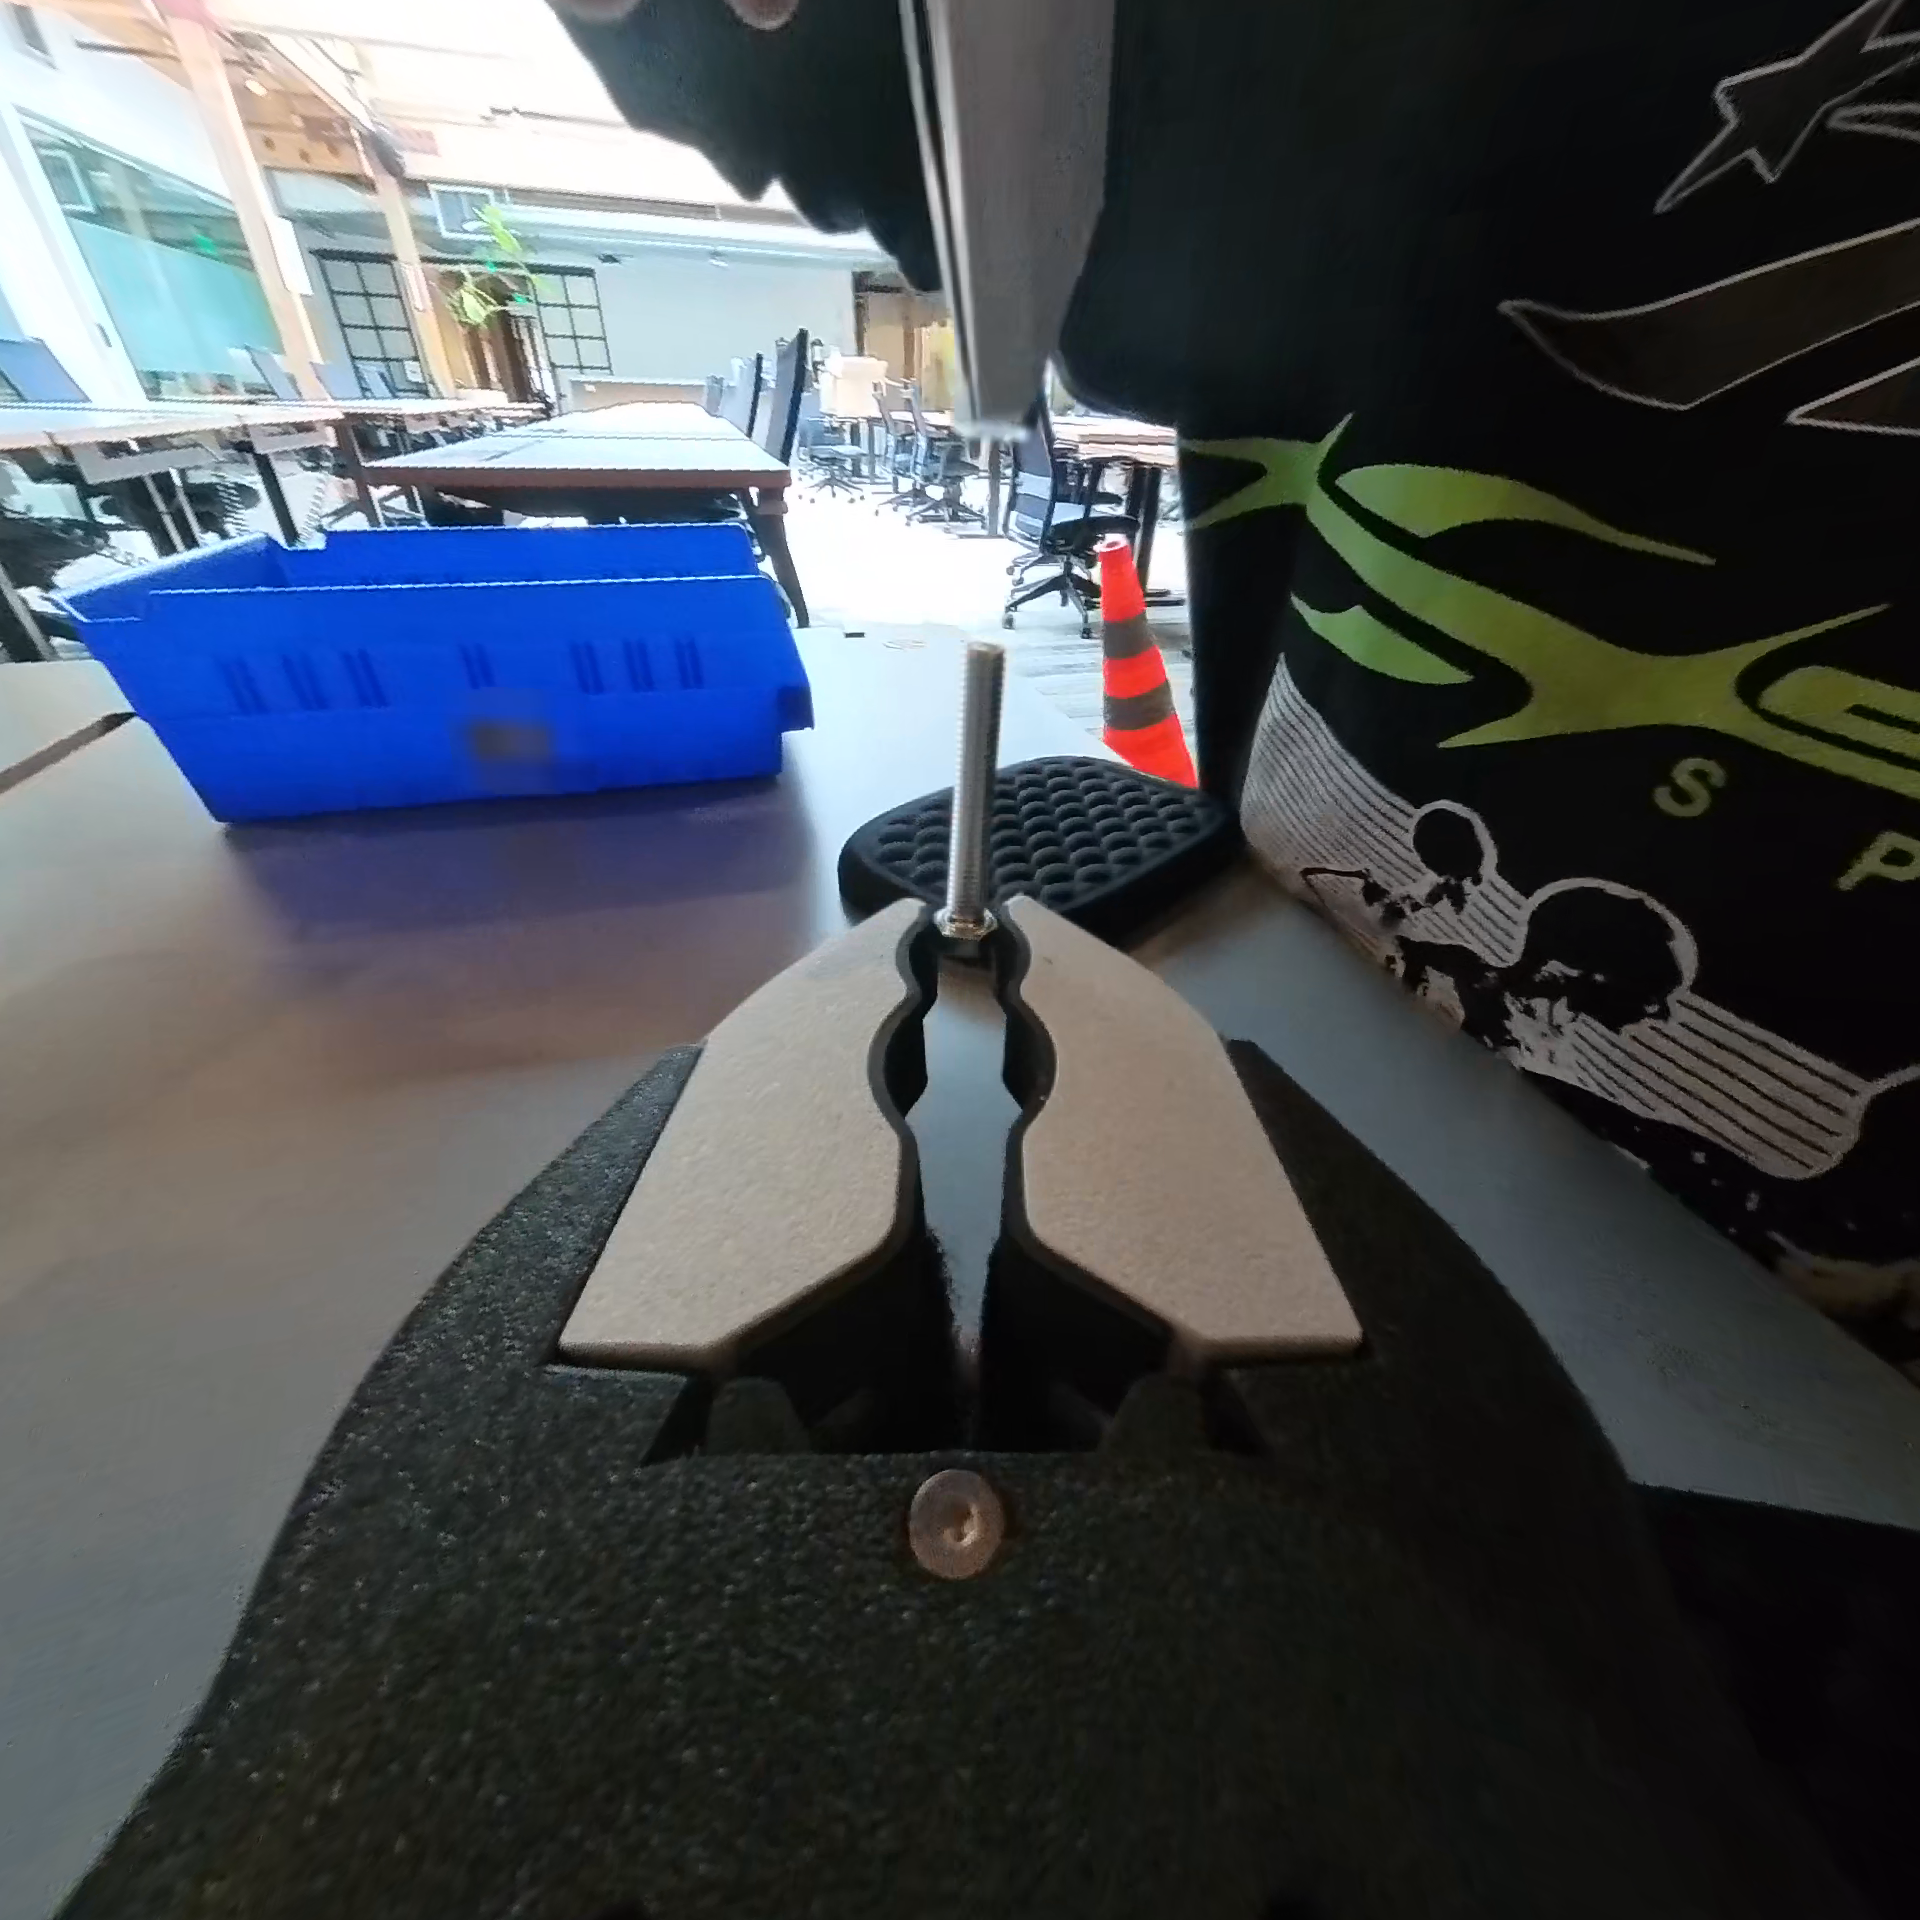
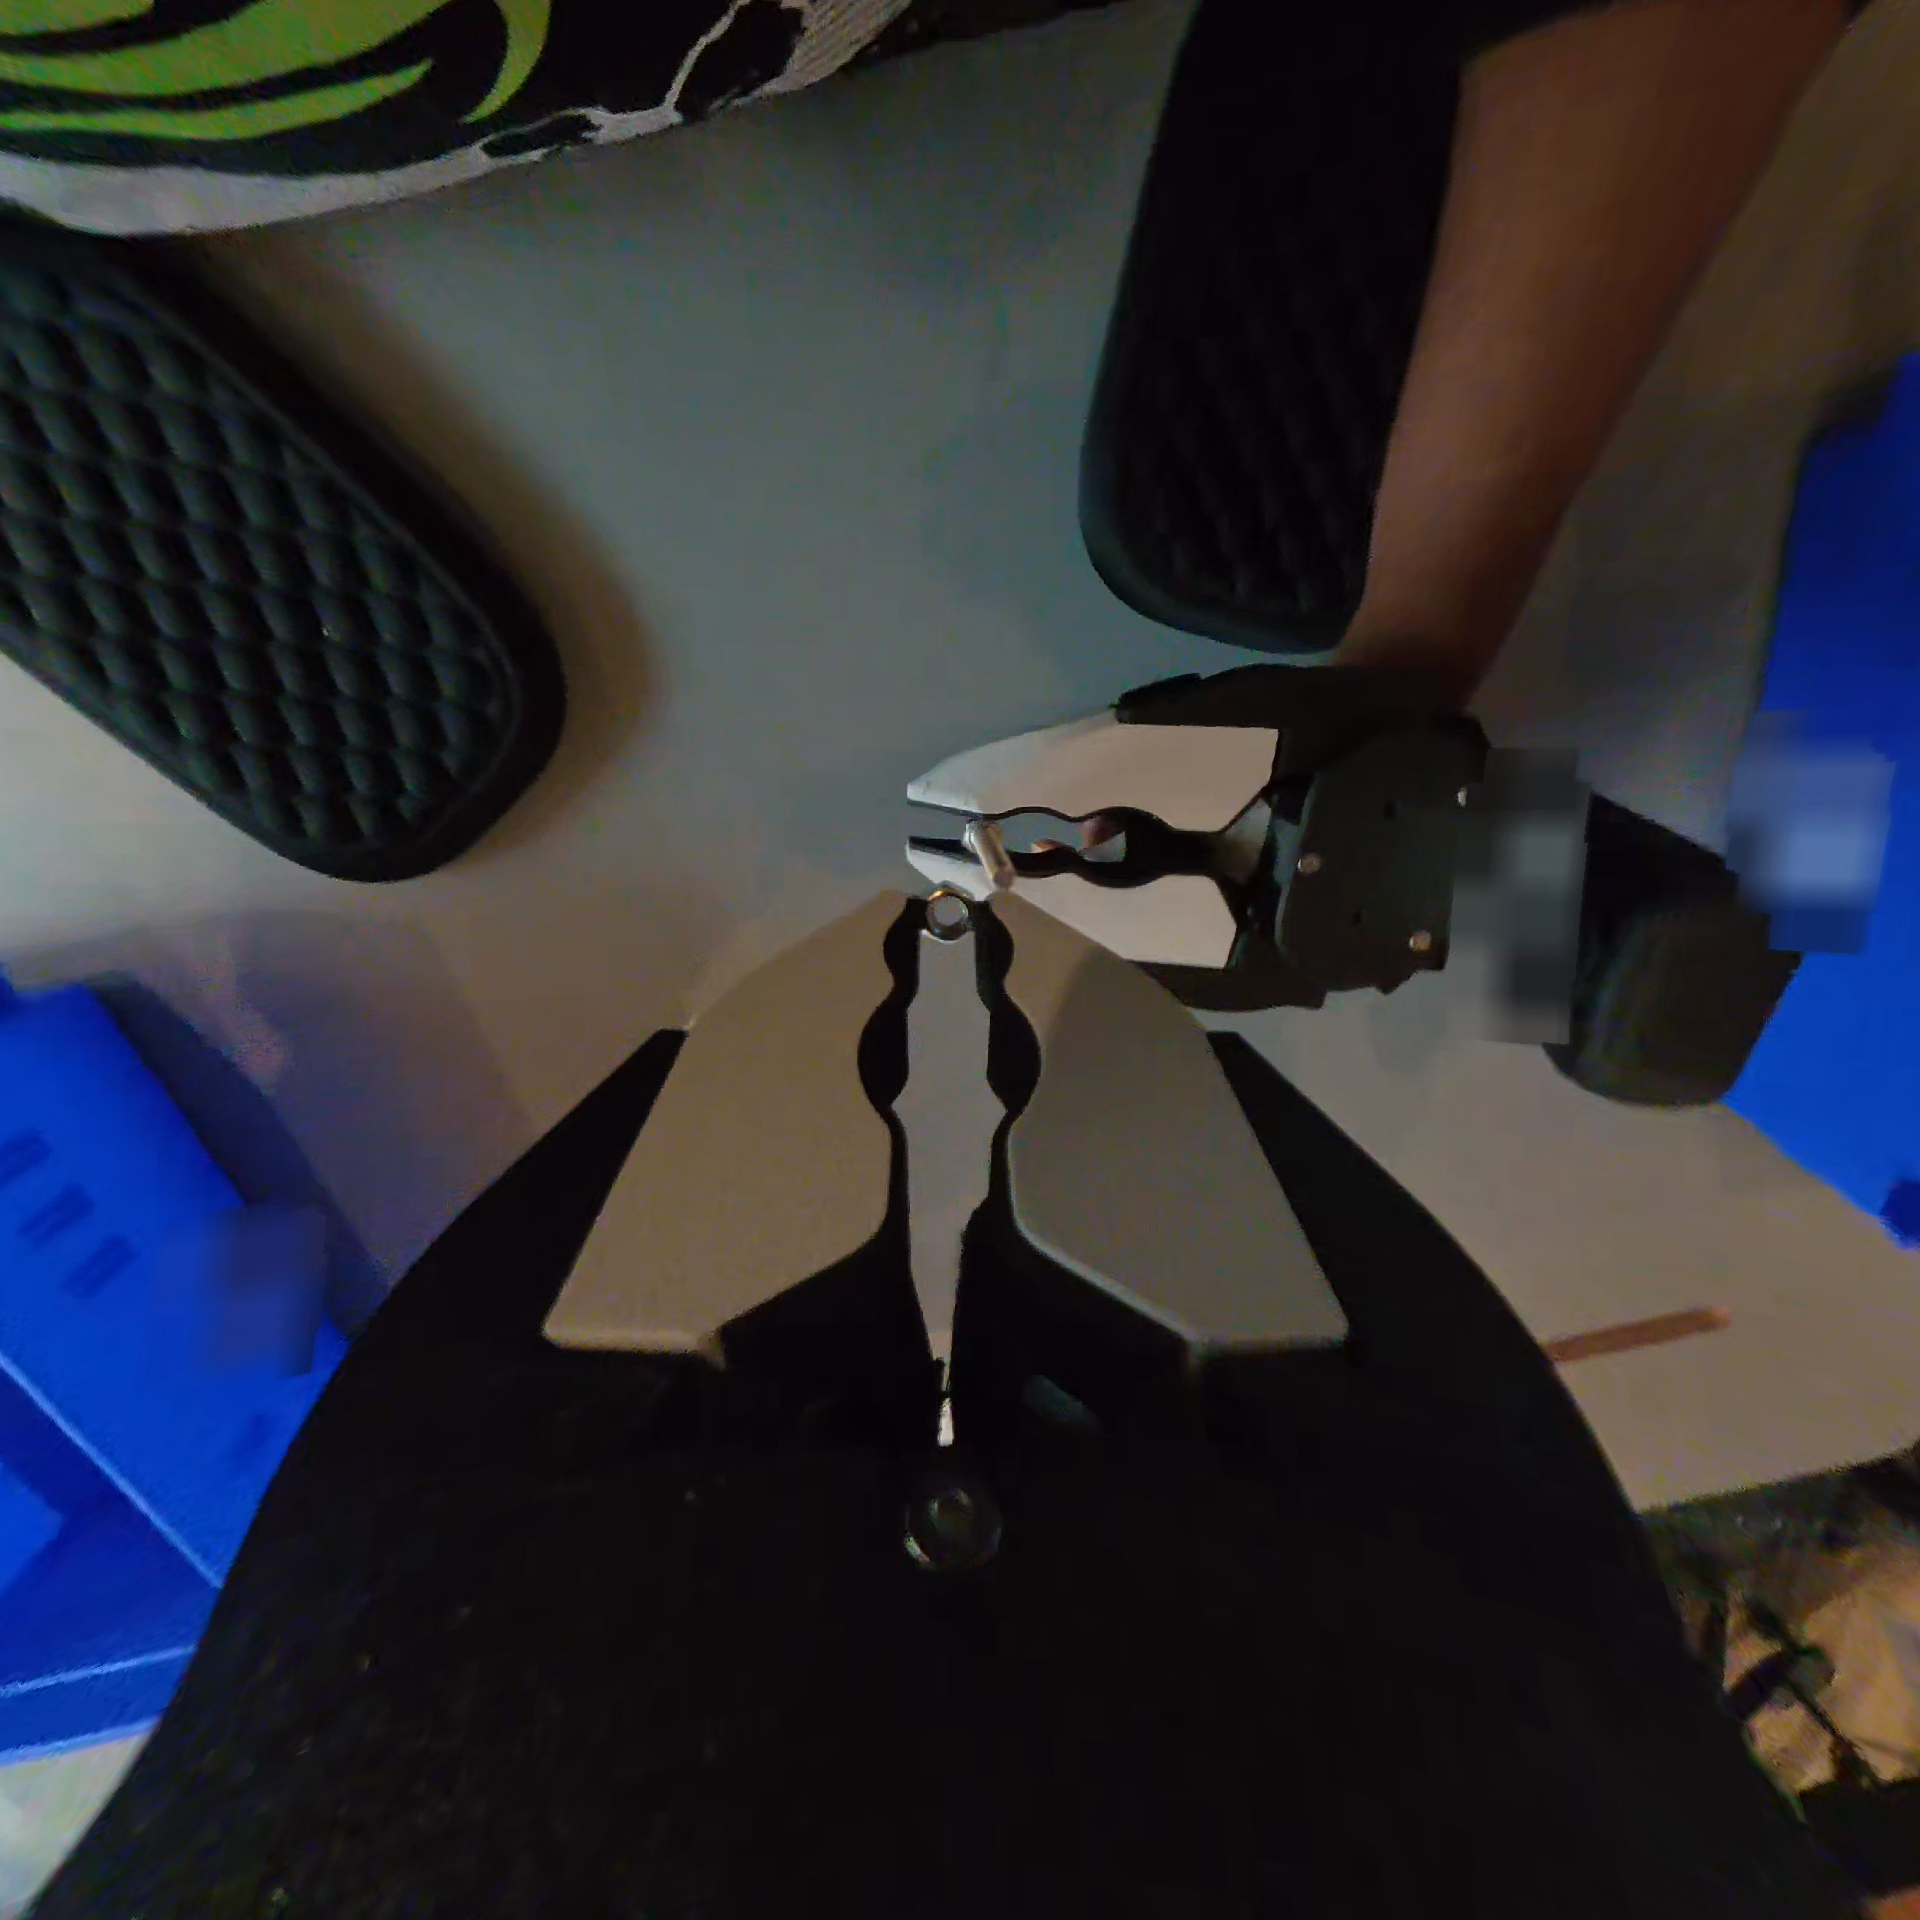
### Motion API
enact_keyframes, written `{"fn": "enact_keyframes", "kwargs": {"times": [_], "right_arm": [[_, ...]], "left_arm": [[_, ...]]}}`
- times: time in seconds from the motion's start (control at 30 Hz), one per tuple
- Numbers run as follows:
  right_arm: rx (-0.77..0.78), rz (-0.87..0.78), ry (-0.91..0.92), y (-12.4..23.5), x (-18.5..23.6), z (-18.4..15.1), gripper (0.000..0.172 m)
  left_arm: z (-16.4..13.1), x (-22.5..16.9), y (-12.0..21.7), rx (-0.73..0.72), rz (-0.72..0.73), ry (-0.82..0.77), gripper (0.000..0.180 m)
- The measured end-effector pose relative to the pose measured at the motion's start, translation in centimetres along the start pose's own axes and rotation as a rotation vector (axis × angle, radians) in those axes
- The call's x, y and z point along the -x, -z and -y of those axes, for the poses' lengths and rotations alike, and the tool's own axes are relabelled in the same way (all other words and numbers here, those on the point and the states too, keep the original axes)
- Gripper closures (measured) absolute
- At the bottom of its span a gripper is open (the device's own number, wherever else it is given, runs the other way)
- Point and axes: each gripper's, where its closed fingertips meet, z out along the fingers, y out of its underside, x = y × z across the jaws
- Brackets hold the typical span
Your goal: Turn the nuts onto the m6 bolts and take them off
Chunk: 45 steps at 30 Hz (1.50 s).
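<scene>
Left wrist view is showing the left hand-held gripper (image 1: 964, 928) pinching the head end of a silver bolt (image 1: 974, 769) between its two fingertips, the threaded shank standing nearly upright and bare above the tips, just in front of a black dimpled pad (image 1: 1081, 847) lying on the grey desk (image 1: 416, 987). A blue bin (image 1: 436, 675) is sitting well off to the front left. In the right wrist view, the right hand-held gripper (image 2: 948, 921) is closing its tips on a small silver nut (image 2: 947, 918), the hole facing the camera, and it is hovering just beside the free end of the bolt, which is poking out of the other hand-held gripper ahead and to the right. Both pairs of fingers are standing only slightly apart, pressed onto metal rather than spread. Both parts are looking like small, stiff, light steel pieces, smooth and likely slippery (the nut especially, with so little flat face to catch), so neither is going to bend, though either could twist or pop loose under a skewed push. The nut is best gripped across two opposite flats, and the bolt low at its head, leaving the thread free. By my judgement the nut is not yet on the thread; lining its hole up squarely with the shank tip is the delicate part.
</scene>
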Motion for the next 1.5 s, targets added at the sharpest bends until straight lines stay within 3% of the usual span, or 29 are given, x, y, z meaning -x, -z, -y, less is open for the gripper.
{"fn": "enact_keyframes", "kwargs": {"times": [0.5, 1.03, 1.17, 1.5], "right_arm": [[-0.007, 0.139, 0.105, -2.4, -0.7, -0.3, 0.162], [0.001, 0.109, 0.077, -2.4, -1.1, -0.6, 0.162], [0.024, 0.072, -0.075, -2.2, -1.4, -1.1, 0.162], [0.079, -0.111, -0.696, -1.9, -2.1, -2.8, 0.162]], "left_arm": [[-0.3, -0.3, -0.2, 0.028, -0.037, 0.026, 0.171], [0.0, 0.0, 0.1, -0.003, -0.02, 0.035, 0.171], [0.3, 0.6, 0.3, -0.026, 0.022, 0.045, 0.171], [0.5, 2.6, 0.8, -0.049, 0.188, 0.048, 0.171]]}}
